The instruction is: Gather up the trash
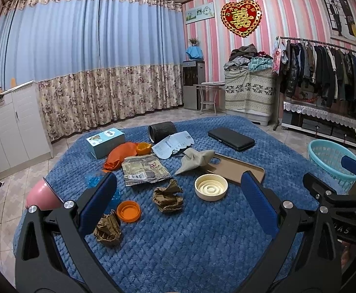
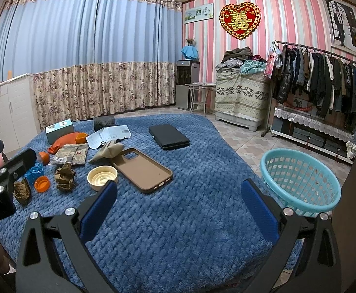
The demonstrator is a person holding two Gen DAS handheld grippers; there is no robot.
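Trash lies scattered on a blue quilted blanket [image 1: 202, 244]. It includes two crumpled brown papers [image 1: 168, 199] [image 1: 108, 230], an orange cap [image 1: 128, 211], a foil wrapper [image 1: 145, 169], a crushed blue bottle [image 1: 93, 179] and a cream lid [image 1: 211, 186]. My left gripper [image 1: 178, 178] hovers open just short of the nearer papers, holding nothing. My right gripper [image 2: 179, 188] is open and empty over bare blanket, with the turquoise basket [image 2: 300, 178] to its right, off the blanket's edge. The basket looks empty.
A brown phone case [image 2: 142, 169], a black wallet case [image 2: 169, 136], a teal box [image 1: 104, 141], a black cylinder [image 1: 162, 130], an orange pouch [image 1: 119, 155] and a pink cup [image 1: 42, 195] share the blanket. Tiled floor, white cabinets and a clothes rack [image 2: 324, 85] surround it.
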